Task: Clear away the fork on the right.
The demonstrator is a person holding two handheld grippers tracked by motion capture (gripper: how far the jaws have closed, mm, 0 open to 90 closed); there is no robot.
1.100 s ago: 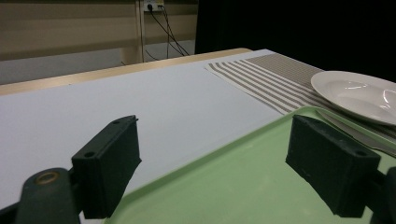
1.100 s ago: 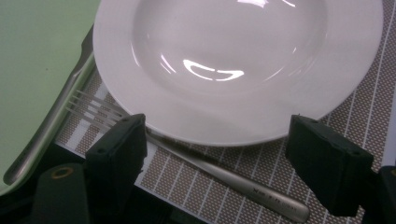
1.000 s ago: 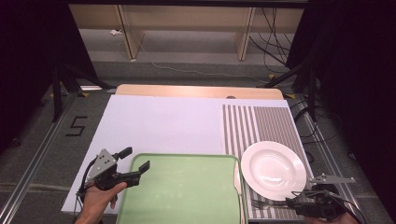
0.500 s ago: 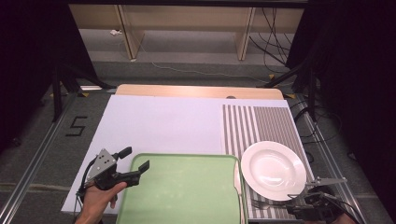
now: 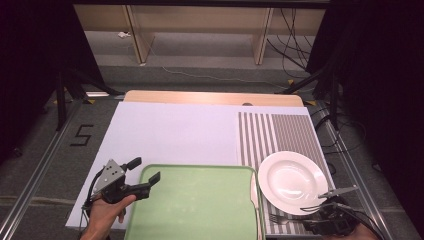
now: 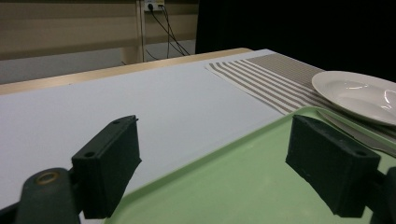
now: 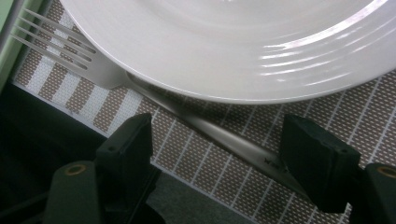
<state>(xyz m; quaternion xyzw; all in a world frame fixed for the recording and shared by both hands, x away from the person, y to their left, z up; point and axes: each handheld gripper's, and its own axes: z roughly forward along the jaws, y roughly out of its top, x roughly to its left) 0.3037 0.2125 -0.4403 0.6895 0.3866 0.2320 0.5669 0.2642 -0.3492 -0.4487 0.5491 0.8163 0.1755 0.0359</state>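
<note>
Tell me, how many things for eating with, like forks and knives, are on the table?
2. A fork lies on the striped mat by the plate's near edge, between the right gripper's open jaws. A knife lies between tray and plate. More could be hidden.

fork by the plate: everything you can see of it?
The fork is plain silvery metal with four tines and a slim flat handle bearing a small stamp. It lies flat on the striped placemat, its neck tucked under the white plate's near rim, tines pointing toward the green tray. The right gripper straddles the handle, pads apart from it.
</note>
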